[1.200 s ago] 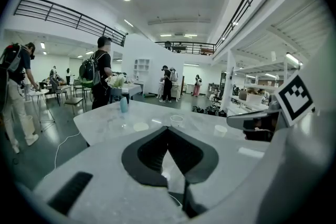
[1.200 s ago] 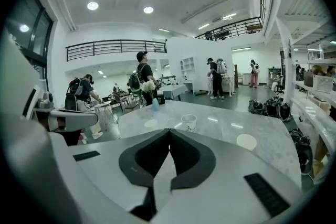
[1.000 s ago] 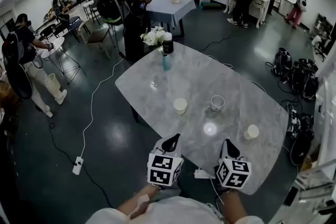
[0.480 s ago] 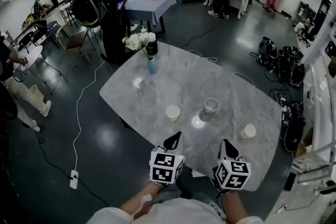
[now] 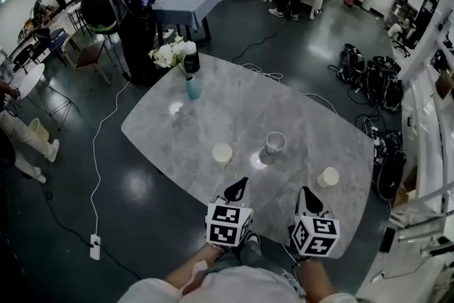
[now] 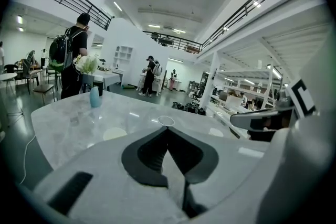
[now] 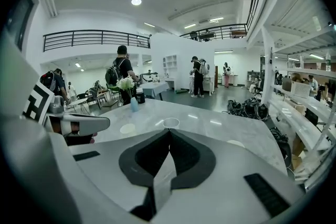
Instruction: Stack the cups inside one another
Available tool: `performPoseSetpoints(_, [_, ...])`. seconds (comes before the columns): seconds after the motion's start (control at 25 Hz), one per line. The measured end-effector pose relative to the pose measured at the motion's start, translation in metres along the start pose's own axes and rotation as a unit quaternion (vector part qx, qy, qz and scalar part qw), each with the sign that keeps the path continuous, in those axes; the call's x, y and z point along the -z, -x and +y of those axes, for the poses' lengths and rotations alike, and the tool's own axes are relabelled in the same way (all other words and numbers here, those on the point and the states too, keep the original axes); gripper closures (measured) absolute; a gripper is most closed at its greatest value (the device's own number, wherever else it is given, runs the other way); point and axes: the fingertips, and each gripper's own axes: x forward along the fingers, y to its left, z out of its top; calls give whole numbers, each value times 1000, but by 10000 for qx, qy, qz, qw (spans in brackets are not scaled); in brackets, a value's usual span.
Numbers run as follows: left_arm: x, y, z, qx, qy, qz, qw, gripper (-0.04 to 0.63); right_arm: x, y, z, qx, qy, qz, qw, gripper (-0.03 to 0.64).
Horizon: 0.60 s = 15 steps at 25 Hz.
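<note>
Three pale cups stand apart on the marble table (image 5: 163, 128): a left cup (image 5: 222, 152), a middle cup (image 5: 275, 142) and a right cup (image 5: 328, 176). My left gripper (image 5: 238, 187) hovers over the near edge, just short of the left cup, jaws shut and empty. My right gripper (image 5: 306, 195) hangs beside it, below the middle and right cups, also shut on nothing. In the left gripper view the jaws (image 6: 167, 128) meet in line with the middle cup's rim (image 6: 166, 120). The right gripper view shows shut jaws (image 7: 169, 131) under the same rim (image 7: 171, 122).
A blue vase of white flowers (image 5: 190, 86) and a black jar (image 5: 191, 62) stand at the table's far left corner. A person with a backpack (image 5: 106, 0) stands beyond it. Cables and a power strip (image 5: 94, 246) lie on the floor at left; bags (image 5: 369, 74) at right.
The head view has swung, so the table and cups now sit further left and lower in frame. Both grippers stay shut at the near edge; the left one edged slightly forward.
</note>
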Motion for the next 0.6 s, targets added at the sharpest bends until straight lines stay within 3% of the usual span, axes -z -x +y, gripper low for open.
performPoseSetpoints(0.6, [1,-41,-43,228,-268,205,9992,600,10,-4,-38,-14,-273,-6,9996,609])
